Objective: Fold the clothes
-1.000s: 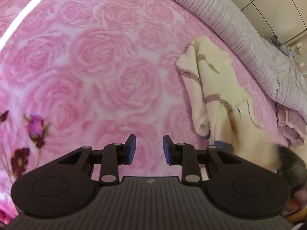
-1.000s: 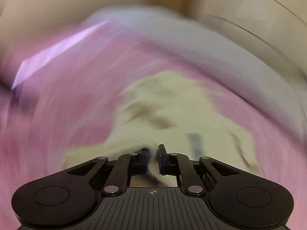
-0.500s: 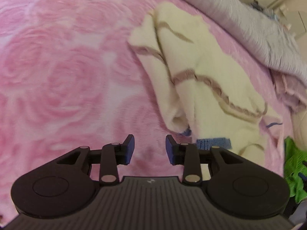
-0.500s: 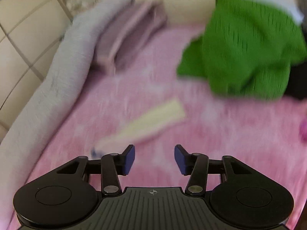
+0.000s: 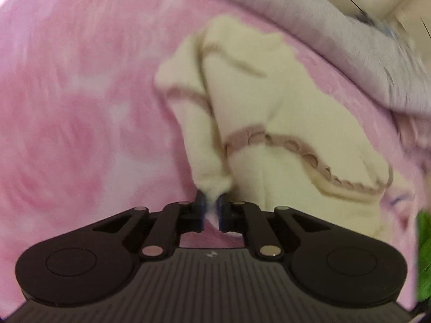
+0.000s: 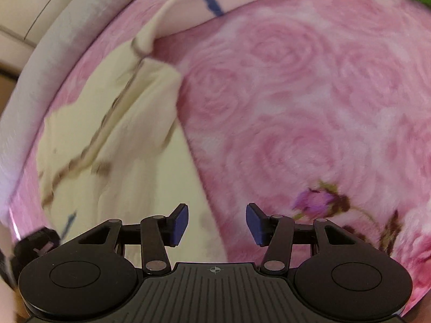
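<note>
Left wrist: left gripper (image 5: 211,206) clamped on cuff of cream garment (image 5: 282,123); rest of garment spreads ahead and right on pink rose blanket (image 5: 80,94).
Right wrist: right gripper (image 6: 216,222) jaws apart, nothing between; garment (image 6: 129,140) ahead-left, edge under left finger.

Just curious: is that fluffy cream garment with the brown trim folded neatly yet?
Not yet. The fluffy cream garment with brown trim lies rumpled on the pink rose blanket, one corner pinched.

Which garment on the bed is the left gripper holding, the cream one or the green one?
The cream garment; the left gripper pinches its corner. The green garment lies untouched at the edge.
</note>
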`<state>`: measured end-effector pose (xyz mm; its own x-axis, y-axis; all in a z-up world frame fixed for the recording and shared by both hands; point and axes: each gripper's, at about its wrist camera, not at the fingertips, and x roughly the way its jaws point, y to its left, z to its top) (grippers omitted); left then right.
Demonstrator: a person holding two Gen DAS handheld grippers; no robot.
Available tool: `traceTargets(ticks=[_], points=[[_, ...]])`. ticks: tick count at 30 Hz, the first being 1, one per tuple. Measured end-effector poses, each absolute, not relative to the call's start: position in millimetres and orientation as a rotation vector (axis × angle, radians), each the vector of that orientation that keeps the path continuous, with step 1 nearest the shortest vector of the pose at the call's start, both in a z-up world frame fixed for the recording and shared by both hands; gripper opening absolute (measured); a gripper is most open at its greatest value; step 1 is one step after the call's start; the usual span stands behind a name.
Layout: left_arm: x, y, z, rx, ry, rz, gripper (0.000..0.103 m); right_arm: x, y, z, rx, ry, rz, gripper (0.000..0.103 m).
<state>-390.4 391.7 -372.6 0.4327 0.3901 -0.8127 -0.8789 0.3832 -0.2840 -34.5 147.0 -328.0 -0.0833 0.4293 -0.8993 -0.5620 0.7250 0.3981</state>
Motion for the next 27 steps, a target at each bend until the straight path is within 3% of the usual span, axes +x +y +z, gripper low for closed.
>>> traceTargets(ticks=[7, 10, 13, 16, 20, 23, 27], points=[[-449.5, 405.0, -229.7, -0.077, 0.802, 1.107, 0.008, -36.0, 156.3, -306.5, -0.190, 1.354, 0.850, 0.052], [-475.6, 424.5, -240.8, 0.175, 1.009, 1.215, 0.016, -48.4, 162.3, -296.2, -0.235, 1.314, 0.888, 0.052], [-490.6, 432.2, -286.8, 0.302, 1.235, 1.209, 0.037, -72.5, 169.6, -289.9, -0.306, 1.267, 0.964, 0.052], [-516.0, 426.0, -316.3, -0.037, 1.271, 1.168, 0.033, -109.8, 178.2, -289.3, -0.434, 1.199, 1.106, 0.052], [-558.4, 380.5, -334.0, -0.583, 1.028, 1.027, 0.032, -168.2, 184.1, -294.0, -0.625, 1.080, 1.340, 0.052], [-573.9, 339.1, -351.9, -0.831, 0.926, 0.989, 0.029, -211.6, 188.6, -303.7, -0.760, 0.967, 1.487, 0.055], [-582.0, 300.7, -369.6, -1.024, 0.843, 0.967, 0.028, -261.6, 204.5, -328.2, -0.955, 0.676, 1.550, 0.057]])
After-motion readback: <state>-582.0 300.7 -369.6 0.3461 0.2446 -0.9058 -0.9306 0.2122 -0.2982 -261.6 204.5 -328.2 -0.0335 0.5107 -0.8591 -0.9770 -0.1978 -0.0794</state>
